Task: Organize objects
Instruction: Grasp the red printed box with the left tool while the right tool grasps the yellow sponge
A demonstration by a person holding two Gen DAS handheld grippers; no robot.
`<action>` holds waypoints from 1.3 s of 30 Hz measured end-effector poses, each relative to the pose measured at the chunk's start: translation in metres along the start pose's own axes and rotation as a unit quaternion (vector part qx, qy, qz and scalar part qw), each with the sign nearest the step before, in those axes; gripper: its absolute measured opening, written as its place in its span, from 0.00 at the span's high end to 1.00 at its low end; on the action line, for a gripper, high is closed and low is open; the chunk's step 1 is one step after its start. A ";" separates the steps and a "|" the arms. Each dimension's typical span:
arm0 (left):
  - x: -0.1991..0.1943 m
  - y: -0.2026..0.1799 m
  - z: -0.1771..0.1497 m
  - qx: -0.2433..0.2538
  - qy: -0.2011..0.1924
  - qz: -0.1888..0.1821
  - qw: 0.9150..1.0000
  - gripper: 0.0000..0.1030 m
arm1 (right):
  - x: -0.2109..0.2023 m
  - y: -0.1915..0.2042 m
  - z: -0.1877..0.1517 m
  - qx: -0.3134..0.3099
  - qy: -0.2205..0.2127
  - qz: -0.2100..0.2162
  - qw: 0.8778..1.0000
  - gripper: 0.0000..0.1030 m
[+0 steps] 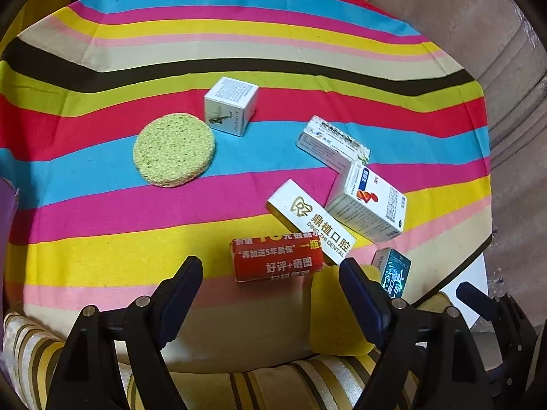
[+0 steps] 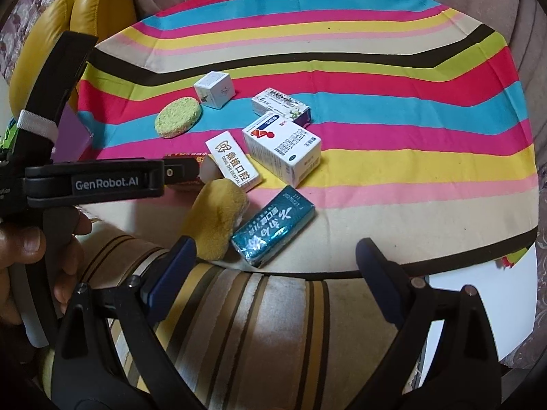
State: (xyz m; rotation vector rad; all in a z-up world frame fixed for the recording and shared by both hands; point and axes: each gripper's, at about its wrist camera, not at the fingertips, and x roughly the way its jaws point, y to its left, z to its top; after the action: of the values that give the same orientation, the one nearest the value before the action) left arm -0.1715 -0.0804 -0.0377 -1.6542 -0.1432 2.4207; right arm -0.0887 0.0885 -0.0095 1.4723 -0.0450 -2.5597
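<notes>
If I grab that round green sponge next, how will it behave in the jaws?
The round green sponge looks porous, so it will probably squash and weigh little. It lies flat on the striped cloth, a thin disc, so it is unlikely to roll, but its low edge may be hard to catch. Its rough surface should resist slipping. The small white cube box sits close behind it.

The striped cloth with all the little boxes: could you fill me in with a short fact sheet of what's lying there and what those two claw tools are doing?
surface: striped cloth spread over a cushioned seat
round item: green sponge, lying flat
boxes: white cube box; dental box; medicine box; long white box; teal packet
red item: red roll, on its side
soft item: yellow pad, touching the teal packet
left gripper: open, empty, nearest the red roll
right gripper: open, empty, in front of the teal packet
</notes>
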 end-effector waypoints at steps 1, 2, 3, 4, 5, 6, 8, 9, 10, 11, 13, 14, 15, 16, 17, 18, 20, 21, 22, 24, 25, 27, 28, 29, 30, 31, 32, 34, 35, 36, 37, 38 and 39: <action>0.000 0.000 0.001 0.002 0.003 0.000 1.000 0.19 | 0.001 0.001 0.000 -0.001 0.002 0.000 1.000 0.07; 0.002 -0.001 0.000 0.004 0.005 -0.001 1.000 0.19 | 0.002 0.001 0.000 -0.002 0.005 0.001 1.000 0.07; 0.003 -0.001 0.000 0.006 0.008 -0.002 1.000 0.19 | 0.003 0.002 0.000 -0.003 0.006 0.001 1.000 0.07; 0.005 -0.002 0.001 0.008 0.011 -0.005 1.000 0.19 | 0.004 0.002 0.000 -0.003 0.007 -0.001 1.000 0.07; 0.008 -0.002 0.002 0.009 0.014 -0.007 1.000 0.19 | 0.005 0.003 0.001 -0.005 0.009 -0.002 1.000 0.07; 0.010 -0.002 0.003 0.009 0.018 -0.009 1.000 0.20 | 0.005 0.003 0.001 -0.006 0.009 -0.002 1.000 0.07; 0.016 -0.002 0.005 0.009 0.026 -0.018 0.999 0.24 | 0.007 0.005 0.001 -0.009 0.012 -0.005 1.000 0.07; 0.018 -0.001 0.005 0.010 0.030 -0.022 0.999 0.33 | 0.007 0.005 0.001 -0.010 0.013 -0.006 1.000 0.07; 0.021 -0.001 0.006 0.011 0.035 -0.028 0.999 0.41 | 0.007 0.006 0.002 -0.011 0.014 -0.008 1.000 0.07; 0.023 0.000 0.007 0.012 0.037 -0.031 0.999 0.41 | 0.008 0.007 0.002 -0.014 0.015 -0.010 1.000 0.07; 0.023 0.000 0.007 0.018 0.032 -0.038 0.999 0.41 | 0.007 0.010 0.002 -0.018 0.016 -0.015 1.000 0.07; 0.023 0.002 0.007 0.017 0.030 -0.042 0.999 0.42 | 0.007 0.013 0.002 -0.022 0.017 -0.018 0.999 0.07; 0.022 0.002 0.007 0.017 0.027 -0.044 0.999 0.42 | 0.008 0.014 0.003 -0.026 0.018 -0.020 0.999 0.07; 0.020 0.003 0.006 0.016 0.022 -0.046 0.999 0.42 | 0.008 0.016 0.003 -0.030 0.019 -0.022 0.999 0.07; 0.012 0.002 0.003 0.016 0.008 -0.044 0.999 0.42 | 0.009 0.019 0.004 -0.037 0.021 -0.026 0.999 0.07; 0.005 0.003 0.002 0.017 -0.003 -0.041 0.999 0.42 | 0.009 0.021 0.004 -0.042 0.021 -0.028 0.998 0.07; -0.013 0.006 -0.002 0.016 -0.033 -0.030 0.999 0.42 | 0.008 0.026 0.006 -0.054 0.021 -0.035 0.998 0.07; -0.022 0.008 -0.004 0.016 -0.045 -0.023 0.999 0.42 | 0.008 0.028 0.007 -0.057 0.021 -0.038 0.997 0.07; -0.031 0.011 -0.007 0.015 -0.058 -0.016 0.998 0.42 | 0.009 0.031 0.008 -0.058 0.021 -0.040 0.997 0.07; -0.046 0.018 -0.012 0.015 -0.077 -0.008 0.997 0.42 | 0.008 0.037 0.011 -0.064 0.021 -0.040 0.997 0.07; -0.054 0.021 -0.013 0.013 -0.087 -0.005 0.996 0.42 | 0.008 0.040 0.012 -0.066 0.020 -0.041 0.997 0.07; -0.071 0.029 -0.017 0.012 -0.107 0.001 0.994 0.42 | 0.007 0.046 0.013 -0.070 0.018 -0.043 0.996 0.07; -0.078 0.030 -0.019 0.012 -0.115 0.005 0.993 0.42 | 0.007 0.048 0.013 -0.071 0.019 -0.043 0.996 0.07; -0.088 0.034 -0.021 0.014 -0.128 0.008 0.992 0.42 | 0.008 0.050 0.013 -0.071 0.019 -0.043 0.996 0.07; -0.097 0.038 -0.024 0.015 -0.137 0.009 0.990 0.42 | 0.008 0.051 0.012 -0.071 0.020 -0.044 0.996 0.07; -0.109 0.043 -0.029 0.014 -0.150 0.014 0.988 0.42 | 0.009 0.051 0.013 -0.071 0.022 -0.046 0.996 0.07; -0.114 0.047 -0.030 0.013 -0.159 0.017 0.987 0.42 | 0.009 0.051 0.013 -0.070 0.023 -0.050 0.996 0.07; -0.137 0.057 -0.039 0.010 -0.188 0.031 0.982 0.42 | 0.010 0.049 0.013 -0.066 0.025 -0.051 0.996 0.07; -0.141 0.060 -0.040 0.007 -0.196 0.038 0.980 0.42 | 0.010 0.049 0.013 -0.063 0.026 -0.051 0.996 0.07; -0.147 0.065 -0.042 0.002 -0.202 0.043 0.978 0.42 | 0.011 0.049 0.013 -0.063 0.027 -0.051 0.996 0.07; -0.153 0.069 -0.045 -0.003 -0.207 0.046 0.977 0.42 | 0.013 0.050 0.013 -0.064 0.029 -0.051 0.996 0.07; -0.157 0.074 -0.048 -0.007 -0.212 0.051 0.976 0.42 | 0.015 0.051 0.014 -0.066 0.032 -0.052 0.996 0.07; -0.161 0.077 -0.051 -0.008 -0.216 0.057 0.975 0.42 | 0.015 0.052 0.014 -0.069 0.033 -0.053 0.996 0.07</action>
State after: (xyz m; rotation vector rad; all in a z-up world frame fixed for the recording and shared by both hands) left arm -0.0770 -0.1936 0.0751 -1.1424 -0.1359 2.8401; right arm -0.1008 0.0339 -0.0093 1.5428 0.2189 -2.5351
